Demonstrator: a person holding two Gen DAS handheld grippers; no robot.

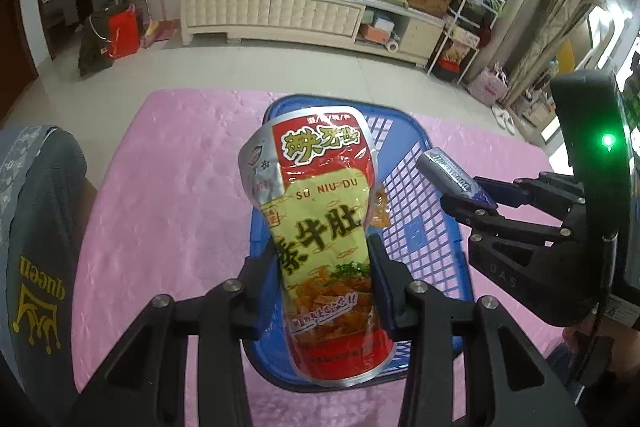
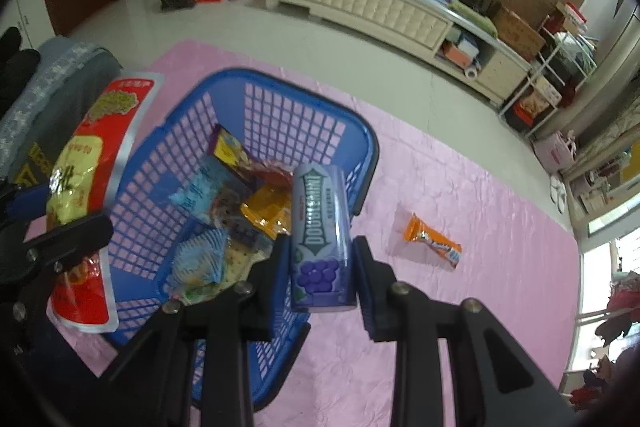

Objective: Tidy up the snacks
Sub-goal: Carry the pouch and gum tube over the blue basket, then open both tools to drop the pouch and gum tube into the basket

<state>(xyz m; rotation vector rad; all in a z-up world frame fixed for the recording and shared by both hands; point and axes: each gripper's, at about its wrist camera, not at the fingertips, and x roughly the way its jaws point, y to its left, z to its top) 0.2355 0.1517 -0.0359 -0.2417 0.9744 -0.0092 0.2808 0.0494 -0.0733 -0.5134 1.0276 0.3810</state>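
Both your grippers are loaded above the blue basket [image 2: 256, 131]: your left gripper [image 1: 324, 267] pinches the red-and-yellow snack pouch [image 1: 320, 227] upright. Your right gripper [image 2: 320, 267] clamps the purple gum bottle [image 2: 320, 235]; an orange wrapper [image 2: 434, 245] lies apart on the pink cloth [image 2: 480, 307].

Home living room (cream TV cabinet [image 1: 280, 15], slippers [image 1: 505, 119]).

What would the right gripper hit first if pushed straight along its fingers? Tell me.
Probably the blue basket: the right gripper, shut on the purple gum bottle, points down at its near rim and the snacks inside. Depth is unclear.
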